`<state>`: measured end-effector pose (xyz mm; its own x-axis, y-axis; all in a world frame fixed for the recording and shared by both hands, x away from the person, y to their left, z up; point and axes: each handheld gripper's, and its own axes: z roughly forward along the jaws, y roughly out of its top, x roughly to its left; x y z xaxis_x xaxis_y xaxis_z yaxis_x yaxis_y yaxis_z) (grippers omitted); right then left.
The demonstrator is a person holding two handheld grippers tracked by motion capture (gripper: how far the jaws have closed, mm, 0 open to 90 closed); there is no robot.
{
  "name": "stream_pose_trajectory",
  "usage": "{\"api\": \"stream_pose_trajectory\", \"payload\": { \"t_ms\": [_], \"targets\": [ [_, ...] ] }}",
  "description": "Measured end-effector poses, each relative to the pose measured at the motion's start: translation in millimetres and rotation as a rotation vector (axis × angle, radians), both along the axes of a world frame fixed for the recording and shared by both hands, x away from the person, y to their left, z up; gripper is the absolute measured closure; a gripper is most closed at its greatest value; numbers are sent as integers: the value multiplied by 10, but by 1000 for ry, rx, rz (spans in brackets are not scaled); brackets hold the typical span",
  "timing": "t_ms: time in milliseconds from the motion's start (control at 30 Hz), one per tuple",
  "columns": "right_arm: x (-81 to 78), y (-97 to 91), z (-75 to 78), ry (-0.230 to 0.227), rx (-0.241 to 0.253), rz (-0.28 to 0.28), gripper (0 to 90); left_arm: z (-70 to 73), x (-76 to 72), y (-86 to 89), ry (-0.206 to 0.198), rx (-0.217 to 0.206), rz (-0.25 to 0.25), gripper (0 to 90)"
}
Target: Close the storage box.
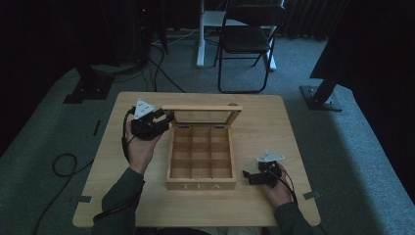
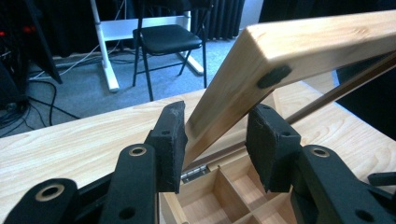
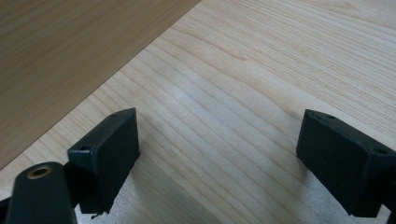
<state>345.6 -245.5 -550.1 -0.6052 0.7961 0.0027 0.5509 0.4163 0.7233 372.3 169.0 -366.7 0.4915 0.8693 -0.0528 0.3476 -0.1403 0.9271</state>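
A wooden tea box [image 1: 200,184] with empty compartments [image 2: 219,196] stands mid-table, marked TEA on its front. Its glass-paned lid [image 1: 201,108] is raised nearly upright at the back. My left gripper [image 1: 166,120] is at the lid's left end. In the left gripper view, the lid's wooden frame [image 2: 317,44] runs between the two pads, and my left gripper [image 2: 217,140] is shut on it. My right gripper [image 1: 247,176] rests on the table right of the box. It stands open [image 3: 217,158] with bare tabletop between its jaws and the box's side wall [image 3: 70,46] just ahead.
The light wooden table [image 1: 264,127] has bare wood right of the box and along the front. Beyond its far edge stand a black folding chair [image 1: 247,36] and a white desk leg [image 1: 200,34]. Cables [image 1: 63,164] lie on the carpet to the left.
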Motion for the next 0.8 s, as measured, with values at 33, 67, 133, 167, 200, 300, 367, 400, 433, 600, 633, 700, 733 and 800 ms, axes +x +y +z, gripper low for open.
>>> {"api": "stream_pose_trajectory", "payload": {
  "t_ms": [33, 67, 133, 167, 200, 300, 367, 400, 433, 600, 633, 700, 733, 800],
  "targets": [
    [0, 0, 0, 0, 0, 0, 128, 0, 0, 0, 0, 0, 0, 579],
    [-1, 0, 0, 1, 0, 0, 128, 1, -24, -1, 1, -7, -2, 579],
    [-1, 1, 0, 1, 1, 0, 128, 4, -41, 1, 8, -13, -4, 578],
    [0, 0, 0, 0, 0, 0, 128, 4, -41, 1, 8, -13, -4, 576],
    [0, 0, 0, 0, 0, 0, 128, 5, -49, 1, 15, -15, -3, 576],
    [0, 0, 0, 0, 0, 0, 128, 5, -85, 3, 23, -15, -6, 574],
    [0, 0, 0, 0, 0, 0, 128, 5, -103, 5, 22, -18, -7, 574],
    [0, 0, 0, 0, 0, 0, 128, 5, -103, 5, 22, -18, -7, 574],
    [0, 0, 0, 0, 0, 0, 128, 7, -117, 5, 25, -17, -7, 573],
    [0, 0, 1, 0, -1, 0, 128, -1, -140, 7, 32, -18, -7, 569],
    [0, 0, 1, 0, -1, 0, 128, -1, -140, 7, 32, -18, -7, 568],
    [0, 0, 1, 0, -1, 0, 128, -9, -155, 12, 35, -19, -11, 566],
    [0, 0, 1, 0, -1, 0, 128, -9, -155, 12, 35, -19, -11, 564],
    [0, -1, 1, 0, -1, 0, 128, -15, -163, 13, 36, -20, -10, 560]
  ]
}}
